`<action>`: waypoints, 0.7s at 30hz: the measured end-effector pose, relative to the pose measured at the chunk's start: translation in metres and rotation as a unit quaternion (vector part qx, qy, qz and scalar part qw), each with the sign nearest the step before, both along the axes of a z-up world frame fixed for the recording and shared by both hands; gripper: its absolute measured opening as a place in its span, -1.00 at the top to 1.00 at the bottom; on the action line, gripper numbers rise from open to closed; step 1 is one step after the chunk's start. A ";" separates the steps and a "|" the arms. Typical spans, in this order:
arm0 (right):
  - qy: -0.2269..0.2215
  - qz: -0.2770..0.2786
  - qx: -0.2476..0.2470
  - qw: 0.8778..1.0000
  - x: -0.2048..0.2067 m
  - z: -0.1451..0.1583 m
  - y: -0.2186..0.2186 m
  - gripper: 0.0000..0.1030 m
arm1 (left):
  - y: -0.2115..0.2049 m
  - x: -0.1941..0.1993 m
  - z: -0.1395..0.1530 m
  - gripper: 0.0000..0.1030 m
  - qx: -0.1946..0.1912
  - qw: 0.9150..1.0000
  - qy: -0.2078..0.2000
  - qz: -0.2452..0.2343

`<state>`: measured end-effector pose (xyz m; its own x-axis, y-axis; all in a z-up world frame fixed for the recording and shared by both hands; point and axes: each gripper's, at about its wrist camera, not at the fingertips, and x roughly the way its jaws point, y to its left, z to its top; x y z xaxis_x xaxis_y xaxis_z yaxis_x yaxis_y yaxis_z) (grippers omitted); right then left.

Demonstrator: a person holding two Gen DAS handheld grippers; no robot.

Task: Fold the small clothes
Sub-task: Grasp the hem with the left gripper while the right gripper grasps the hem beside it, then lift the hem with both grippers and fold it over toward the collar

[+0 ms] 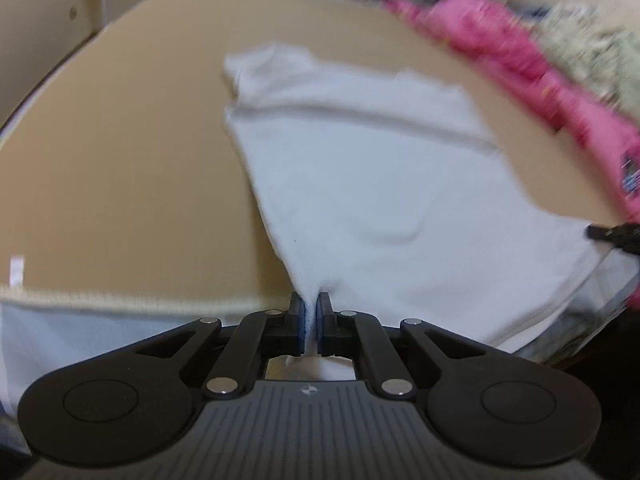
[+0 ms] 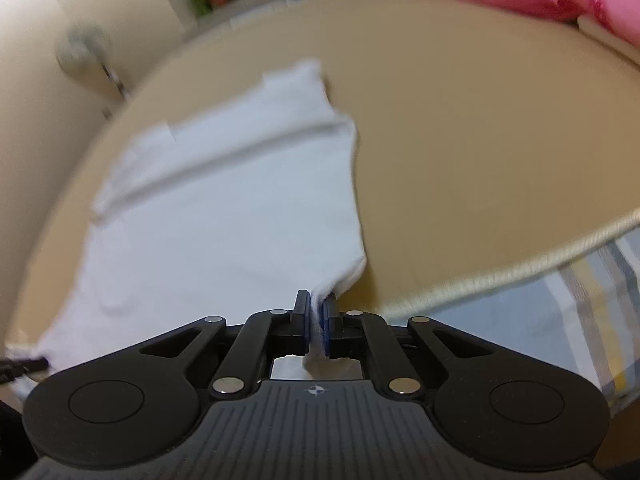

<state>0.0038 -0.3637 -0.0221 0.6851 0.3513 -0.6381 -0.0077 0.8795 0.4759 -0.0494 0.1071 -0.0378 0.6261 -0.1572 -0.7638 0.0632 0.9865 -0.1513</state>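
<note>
Both claws, left claw (image 1: 311, 312) and right claw (image 2: 317, 312), clamped shut on white garment (image 1: 380, 184) near corners, cloth stretching ahead over worktop (image 1: 120, 140). Fold step begun; next likely carry hem forward, evenly.

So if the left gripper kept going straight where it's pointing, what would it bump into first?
Probably the white cotton garment itself. The left gripper is shut on its near edge, and the cloth spreads straight ahead over the tan padded surface. The pink fabric pile sits further off to the right, though blur makes depth uncertain.
</note>
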 end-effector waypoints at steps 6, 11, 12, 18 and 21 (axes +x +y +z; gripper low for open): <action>-0.084 -0.025 0.094 0.992 -0.043 0.045 -0.033 0.92 | 0.018 -0.038 0.069 0.91 -0.063 0.993 -0.102 -0.020; -0.150 -0.020 0.165 0.975 -0.085 0.082 -0.064 0.92 | 0.039 -0.089 0.120 0.92 -0.125 0.976 -0.170 -0.045; -0.164 -0.014 0.176 0.971 -0.096 0.091 -0.069 0.92 | 0.045 -0.101 0.131 0.92 -0.142 0.972 -0.180 -0.048; -0.257 0.039 0.212 0.942 -0.148 0.137 -0.094 0.92 | 0.071 -0.150 0.173 0.91 -0.203 0.953 -0.223 -0.036; -0.231 0.047 0.191 0.953 -0.117 0.125 -0.095 0.92 | 0.073 -0.115 0.154 0.91 -0.197 0.963 -0.185 -0.015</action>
<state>-0.1129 -0.4586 0.1031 0.8161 0.5710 -0.0892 -0.3639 0.6277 0.6881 -0.1648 0.1803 0.1163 0.8341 -0.4119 -0.3669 0.2127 0.8538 -0.4751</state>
